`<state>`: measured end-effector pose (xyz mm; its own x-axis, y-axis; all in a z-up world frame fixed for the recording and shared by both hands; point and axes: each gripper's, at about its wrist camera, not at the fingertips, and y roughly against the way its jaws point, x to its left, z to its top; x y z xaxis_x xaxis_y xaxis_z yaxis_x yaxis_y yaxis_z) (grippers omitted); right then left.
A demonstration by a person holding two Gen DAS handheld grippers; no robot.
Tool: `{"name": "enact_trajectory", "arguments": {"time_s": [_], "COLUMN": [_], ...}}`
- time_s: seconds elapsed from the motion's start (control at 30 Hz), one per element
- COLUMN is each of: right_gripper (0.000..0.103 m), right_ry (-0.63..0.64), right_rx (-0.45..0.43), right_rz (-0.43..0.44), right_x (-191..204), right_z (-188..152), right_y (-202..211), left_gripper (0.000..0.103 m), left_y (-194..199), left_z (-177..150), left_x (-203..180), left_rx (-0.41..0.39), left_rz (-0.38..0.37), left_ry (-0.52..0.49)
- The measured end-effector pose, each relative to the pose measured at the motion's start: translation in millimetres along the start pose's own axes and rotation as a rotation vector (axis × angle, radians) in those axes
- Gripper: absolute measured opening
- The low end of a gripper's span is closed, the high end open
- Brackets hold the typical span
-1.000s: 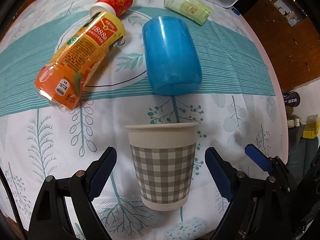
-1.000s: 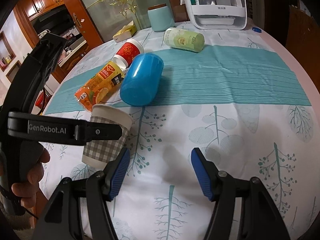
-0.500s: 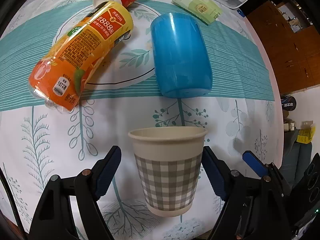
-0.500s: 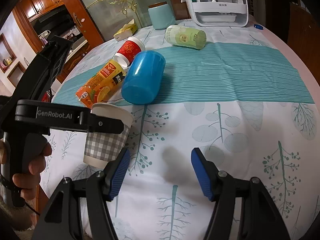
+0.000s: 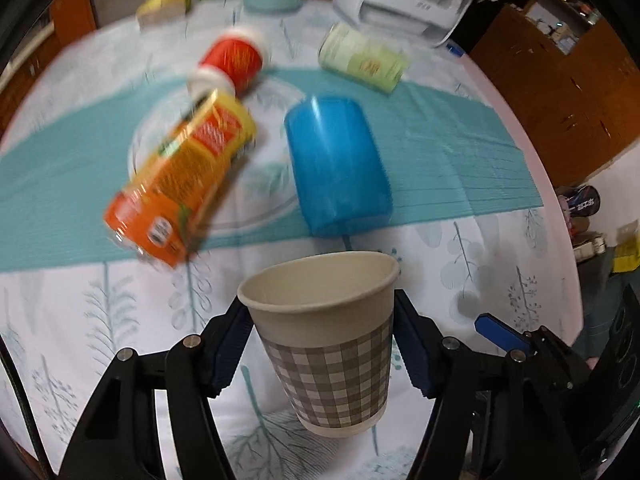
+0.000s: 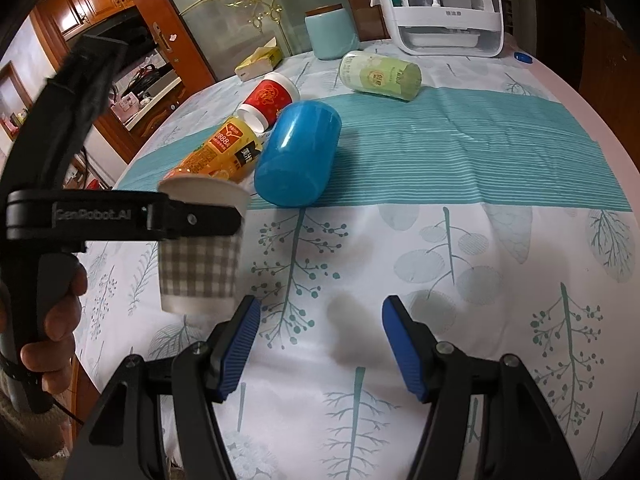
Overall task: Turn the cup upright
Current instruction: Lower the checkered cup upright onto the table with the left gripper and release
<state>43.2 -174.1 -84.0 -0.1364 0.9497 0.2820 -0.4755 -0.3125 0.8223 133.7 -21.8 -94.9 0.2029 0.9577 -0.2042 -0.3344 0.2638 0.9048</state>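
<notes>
A grey-checked paper cup (image 5: 332, 348) stands mouth up between the blue pads of my left gripper (image 5: 322, 344), which is shut on it. In the right wrist view the cup (image 6: 198, 268) hangs a little above the tablecloth, held by the left gripper (image 6: 200, 220). My right gripper (image 6: 320, 344) is open and empty over the cloth near the table's front. A blue cup (image 5: 340, 168) lies on its side behind the paper cup, and shows in the right wrist view too (image 6: 296, 156).
An orange drink bottle (image 5: 180, 180), a red cup (image 5: 232, 60) and a pale green cup (image 5: 364, 60) lie on their sides on the round table. A white appliance (image 6: 448, 4), a teal canister (image 6: 330, 34) and a tissue box (image 6: 260, 62) stand at the back.
My left gripper has closed on the checked cup and lifted it off the cloth, tilting upward. The right gripper has stayed open in place.
</notes>
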Motion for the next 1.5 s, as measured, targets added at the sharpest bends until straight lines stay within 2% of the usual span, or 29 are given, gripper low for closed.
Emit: {"name": "enact_trajectory", "arguments": {"time_s": [0.17, 0.23, 0.37, 0.53, 0.67, 0.9, 1.3, 1.5], "right_gripper": [0.064, 0.064, 0.064, 0.064, 0.064, 0.064, 0.064, 0.064], "right_ry": [0.014, 0.014, 0.014, 0.013, 0.021, 0.025, 0.042, 0.072], "right_rx": [-0.016, -0.013, -0.004, 0.031, 0.029, 0.050, 0.069, 0.072], "right_rz": [0.003, -0.002, 0.021, 0.106, 0.126, 0.097, 0.082, 0.004], "right_x": [4, 4, 5, 15, 24, 31, 27, 25], "right_z": [-1, -2, -5, -9, -10, -9, -21, -26], "right_y": [5, 5, 2, -12, -25, -45, -32, -22], "left_gripper": [0.067, 0.067, 0.067, 0.067, 0.067, 0.066, 0.066, 0.066], "left_y": [8, 9, 6, -2, -1, 5, 6, 4], "left_z": [-7, -14, -27, -34, -37, -47, -70, -77], "left_x": [-12, -14, -12, 1, 9, 8, -6, -8], "left_rx": [-0.149, -0.238, -0.333, -0.319, -0.320, -0.324, -0.322, -0.301], "left_rz": [0.044, 0.058, 0.070, -0.007, -0.053, -0.048, 0.013, 0.026], "left_ry": [-0.085, -0.116, -0.138, -0.053, -0.003, -0.023, -0.120, -0.133]}}
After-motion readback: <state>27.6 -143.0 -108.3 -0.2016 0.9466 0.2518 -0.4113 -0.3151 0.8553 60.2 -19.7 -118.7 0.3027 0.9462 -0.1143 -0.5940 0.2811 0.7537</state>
